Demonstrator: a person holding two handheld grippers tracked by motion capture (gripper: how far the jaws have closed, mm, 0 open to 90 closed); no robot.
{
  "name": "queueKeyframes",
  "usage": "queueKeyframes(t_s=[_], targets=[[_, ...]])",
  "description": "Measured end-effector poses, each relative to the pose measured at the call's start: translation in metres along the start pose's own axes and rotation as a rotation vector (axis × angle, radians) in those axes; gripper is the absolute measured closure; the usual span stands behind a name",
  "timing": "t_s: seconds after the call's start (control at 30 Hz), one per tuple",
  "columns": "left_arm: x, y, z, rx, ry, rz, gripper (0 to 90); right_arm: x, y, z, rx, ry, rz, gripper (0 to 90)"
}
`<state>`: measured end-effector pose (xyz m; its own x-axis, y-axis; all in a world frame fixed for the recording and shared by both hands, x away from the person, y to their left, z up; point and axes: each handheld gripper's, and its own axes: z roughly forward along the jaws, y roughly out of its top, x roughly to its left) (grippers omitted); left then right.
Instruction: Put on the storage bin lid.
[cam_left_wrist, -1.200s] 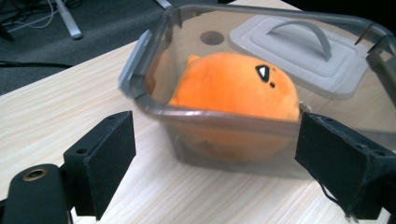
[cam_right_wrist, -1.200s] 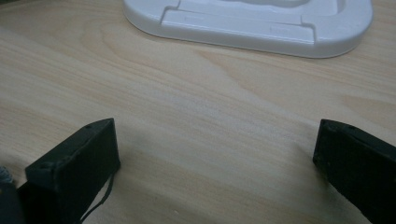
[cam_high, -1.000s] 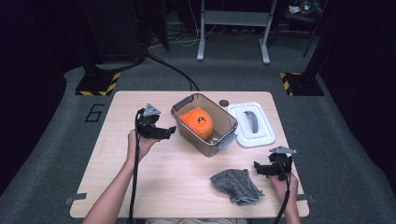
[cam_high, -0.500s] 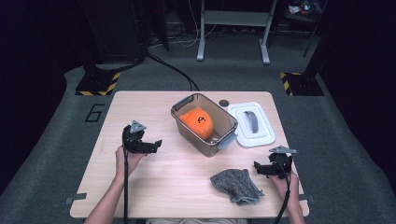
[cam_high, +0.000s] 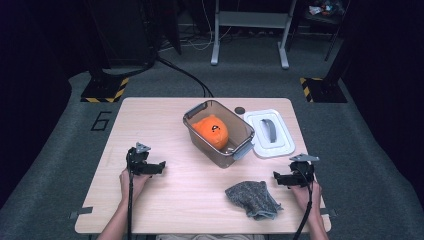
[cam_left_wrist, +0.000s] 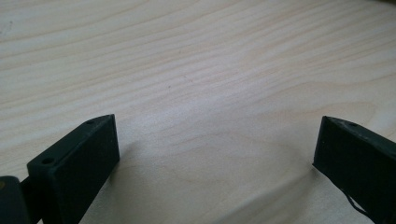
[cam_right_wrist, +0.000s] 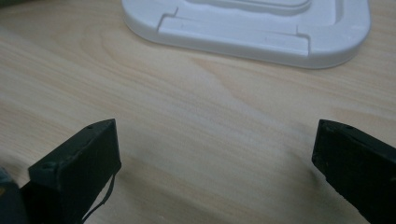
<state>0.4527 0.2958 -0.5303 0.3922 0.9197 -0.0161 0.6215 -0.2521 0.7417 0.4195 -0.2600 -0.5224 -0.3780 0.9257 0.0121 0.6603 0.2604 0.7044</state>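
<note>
From the high view I can see my left gripper (cam_high: 161, 165) has come a long way back: a second ago it hung up by the left wall of the clear bin (cam_high: 218, 134) in the middle of the frame, and now it sits low in the lower left over bare table (cam_high: 150, 115), well apart from the bin. Its jaws have just been opening as it came away, with nothing between them. The orange toy (cam_high: 211, 131) lies inside the bin, so I judge the drop-off is done and this hand is simply parking. The white lid (cam_high: 270, 133) lies flat just right of the bin, touching or nearly touching its corner, and the grey cloth (cam_high: 251, 198) is crumpled at lower centre. My right gripper (cam_high: 276, 176) sits in the lower right, just beside the cloth, and hasn't budged from where it was. Over to the left gripper view: both black jaws rise from the bottom corners, spread wide, plain wood grain between them and nothing gripped. In the right gripper view it's the same picture, right gripper (cam_right_wrist: 215, 140) spread wide and empty over the wood, with the lid's (cam_right_wrist: 252, 28) white edge across the top of the frame. With both claws free, I reckon the cloth or the lid is next.
</note>
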Motion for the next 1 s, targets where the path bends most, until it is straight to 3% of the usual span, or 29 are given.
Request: queueKeyframes(t_s=[0.1, 0.23, 0.63, 0.77, 1.0], targets=[[0.000, 0.000, 0.000, 0.033, 0.005, 0.041, 0.0, -0.002, 0.008, -0.003, -0.019, 0.002, 0.005, 1.0], [0.000, -0.001, 0.000, 0.026, 0.006, 0.029, 0.0, -0.006, 0.020, -0.004, -0.034, 0.020, 0.002, 2.0], [0.000, 0.000, 0.000, 0.032, -0.022, 0.065, 0.0, -0.019, 0.052, 0.002, -0.052, 0.048, 0.021, 4.1], [-0.001, 0.000, 0.000, 0.032, -0.022, 0.066, 0.0, -0.022, 0.063, 0.008, -0.054, 0.055, 0.016, 5.8], [-0.001, 0.000, 0.000, 0.030, -0.021, 0.065, 0.0, -0.026, 0.081, 0.023, -0.052, 0.080, 0.048, 9.7]])
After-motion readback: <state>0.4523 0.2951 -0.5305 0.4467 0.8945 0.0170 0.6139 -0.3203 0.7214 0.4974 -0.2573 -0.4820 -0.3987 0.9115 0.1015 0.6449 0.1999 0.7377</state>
